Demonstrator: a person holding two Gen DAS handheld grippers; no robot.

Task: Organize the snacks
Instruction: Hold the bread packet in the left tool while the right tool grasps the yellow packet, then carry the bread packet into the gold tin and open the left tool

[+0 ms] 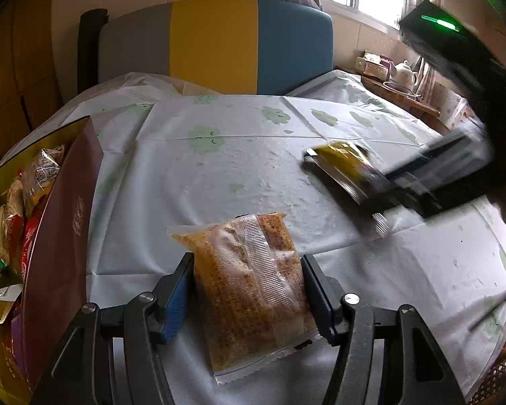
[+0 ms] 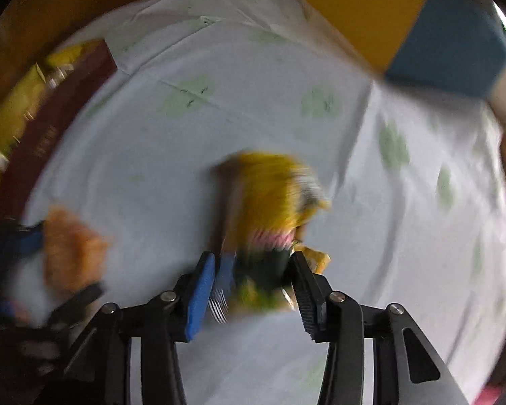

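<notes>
The white plastic tablecloth with pale green flower prints (image 1: pixel 239 175) covers the table, and everything below is placed from the open maroon cardboard gift box with a gold inside (image 1: pixel 64 222), already heaped with wrapped snacks, at the cloth's left edge.

Just to the right of that box, close to it, the left gripper (image 1: pixel 248 290) holds the clear crimped packet of orange-brown crumbly cake (image 1: pixel 249 287). Its blue-faced pads sit against the packet's two long sides, so the claw is pinching it across its width, and the packet's long axis runs forward along the fingers, slightly slanted. The packet looks lifted a little off the cloth, though I cannot be sure.

Well to the right of the box, across a broad stretch of bare cloth, the right gripper (image 2: pixel 253 276) straddles the yellow foil snack packet with a dark lower end (image 2: pixel 270 199). Both views are smeared there; the jaws stand partly drawn in with the packet's near end between them, and whether the pads truly press on it I cannot tell. Its long axis also runs forward from the claw.

My reading: the box lies leftward of both packets, the left hand is much nearer, so its cake packet likely goes in first with a short leftward carry over the maroon wall
</notes>
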